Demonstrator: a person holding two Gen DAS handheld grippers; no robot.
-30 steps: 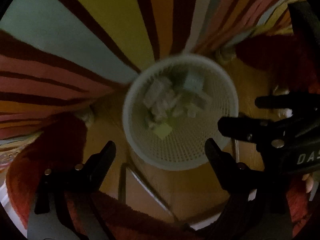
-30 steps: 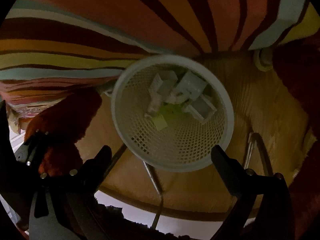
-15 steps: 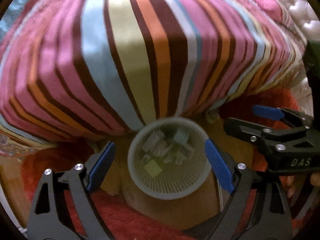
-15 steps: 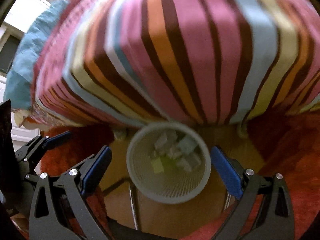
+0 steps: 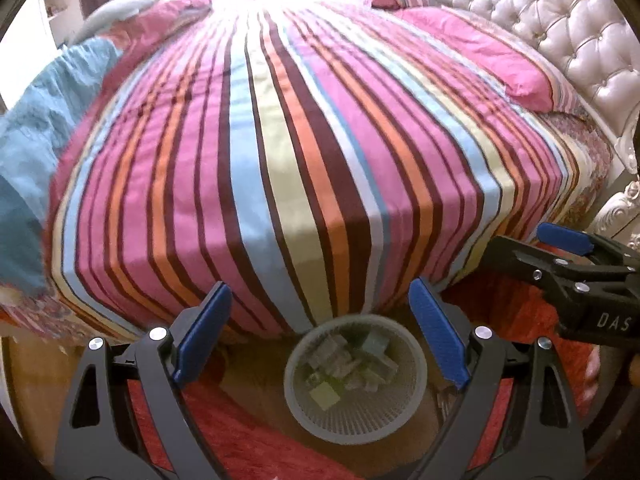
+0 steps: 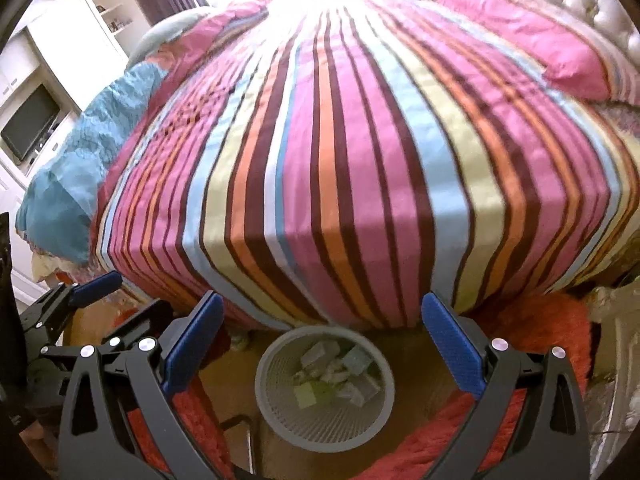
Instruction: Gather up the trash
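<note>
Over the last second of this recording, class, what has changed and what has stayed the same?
Both grippers, left and right, rose away from the basket, which shrank in view as the bed appeared. Nothing was grasped or released. Unchanged: both stay open and empty, and the trash stays in the basket.

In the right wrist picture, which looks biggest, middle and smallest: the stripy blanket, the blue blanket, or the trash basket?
1. Stripy blanket, by far.
2. Blue blanket.
3. Trash basket, smallest, though it looks only a little smaller than the blue blanket, which is farther away.
</note>
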